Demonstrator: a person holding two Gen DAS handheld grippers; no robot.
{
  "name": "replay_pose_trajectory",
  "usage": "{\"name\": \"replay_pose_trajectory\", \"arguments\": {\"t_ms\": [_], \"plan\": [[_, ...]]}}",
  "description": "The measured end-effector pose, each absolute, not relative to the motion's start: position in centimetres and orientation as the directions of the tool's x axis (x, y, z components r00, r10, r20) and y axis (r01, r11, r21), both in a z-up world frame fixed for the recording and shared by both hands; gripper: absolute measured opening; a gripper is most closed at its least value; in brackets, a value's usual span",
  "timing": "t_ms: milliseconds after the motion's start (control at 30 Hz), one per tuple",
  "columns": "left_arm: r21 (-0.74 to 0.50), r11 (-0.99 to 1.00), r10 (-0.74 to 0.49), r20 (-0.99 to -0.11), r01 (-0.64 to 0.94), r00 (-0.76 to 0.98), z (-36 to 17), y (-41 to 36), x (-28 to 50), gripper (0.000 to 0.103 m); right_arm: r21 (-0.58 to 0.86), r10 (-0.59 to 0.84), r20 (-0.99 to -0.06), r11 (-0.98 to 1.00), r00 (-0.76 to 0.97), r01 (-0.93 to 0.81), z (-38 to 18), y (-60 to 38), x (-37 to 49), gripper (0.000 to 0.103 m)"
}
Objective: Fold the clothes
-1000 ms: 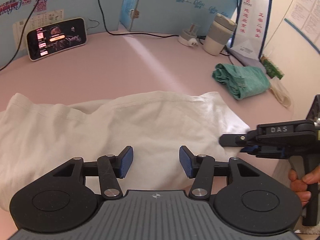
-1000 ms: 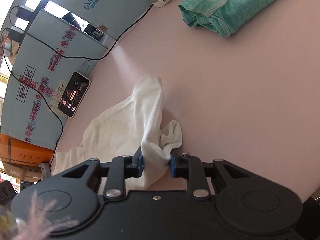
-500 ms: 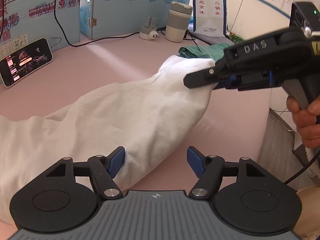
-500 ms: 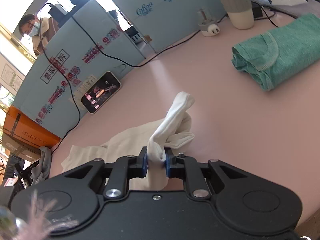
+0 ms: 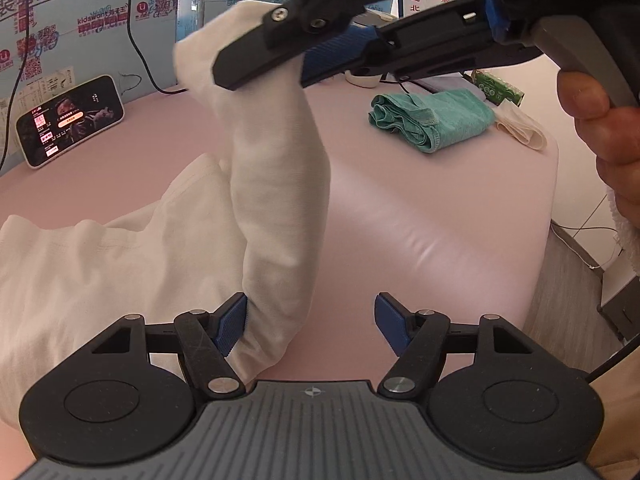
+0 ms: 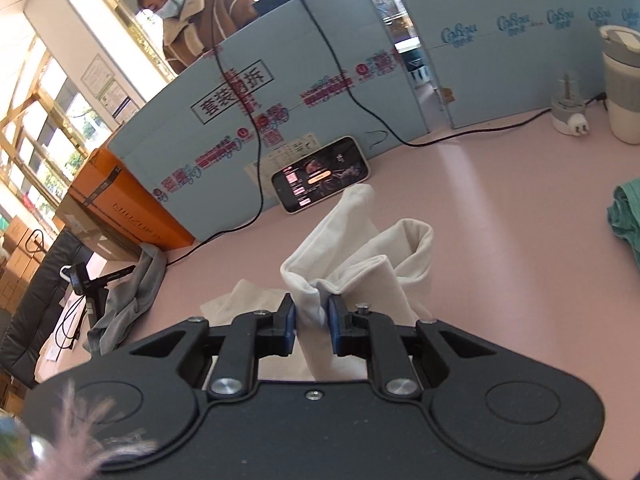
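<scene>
A white garment (image 5: 280, 184) lies crumpled on the pink table (image 5: 420, 220), and one end of it is pulled up into a hanging column. My right gripper (image 5: 260, 60) is shut on that raised end, high above the table; in the right wrist view its pads (image 6: 334, 320) pinch a bunched fold of the white garment (image 6: 360, 248). My left gripper (image 5: 310, 320) stands open low over the table. The hanging cloth runs down between its jaws and brushes the left pad (image 5: 232, 326), while the right pad is well clear of it.
A folded green garment (image 5: 432, 120) lies at the far right near the table's edge (image 5: 548, 200). A lit phone (image 6: 320, 178) leans on the blue partition, with a charger (image 6: 568, 116) and a cup (image 6: 622, 84) further right. A grey cloth (image 6: 128, 296) hangs off the left end. A person (image 6: 200, 16) stands behind the partition.
My right gripper has risen and rolled, lifting the garment's end from the table into a tall column. My left gripper's jaws stand wider, and the cloth now hangs between them.
</scene>
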State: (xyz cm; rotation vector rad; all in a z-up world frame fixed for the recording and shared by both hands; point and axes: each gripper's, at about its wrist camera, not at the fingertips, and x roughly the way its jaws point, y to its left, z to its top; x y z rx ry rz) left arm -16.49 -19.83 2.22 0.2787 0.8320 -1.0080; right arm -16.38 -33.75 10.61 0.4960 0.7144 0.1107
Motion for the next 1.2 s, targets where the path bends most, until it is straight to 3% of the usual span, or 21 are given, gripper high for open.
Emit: {"name": "replay_pose_trajectory", "arguments": {"t_ms": [267,600,900,967,1100,1200], "plan": [[-0.196,0.593,-0.638,-0.706,0.781,0.307,2.2,-17.3,-16.7,0.067,0.466,0.367,-0.615,0.883,0.698,-0.055,10.0,-29.9,-13.1,0.017],[-0.259,0.753,-0.609,-0.623,0.604,0.491,4.3,-11.1,-14.8,0.067,0.472,0.464,-0.64,0.866,0.612,-0.162,8.7,-26.4,-9.7,0.017],[-0.258,0.799,-0.563,-0.637,0.543,0.526,4.0,-8.2,-14.1,0.071,0.486,0.542,-0.66,0.836,0.52,-0.254,8.0,-23.2,-7.9,0.018],[-0.274,0.792,-0.577,-0.629,0.546,0.521,4.2,-8.3,-14.2,0.071,0.511,0.569,-0.64,0.817,0.517,-0.267,8.3,-23.6,-8.3,0.022],[-0.33,0.749,-0.64,-0.588,0.575,0.495,5.3,-8.6,-13.9,0.075,0.515,0.552,-0.584,0.819,0.595,-0.254,11.0,-26.9,-10.5,0.022],[-0.386,0.727,-0.673,-0.565,0.568,0.478,5.8,-9.0,-13.0,0.08,0.443,0.433,-0.6,0.88,0.673,-0.171,12.0,-30.5,-11.8,0.031]]}}
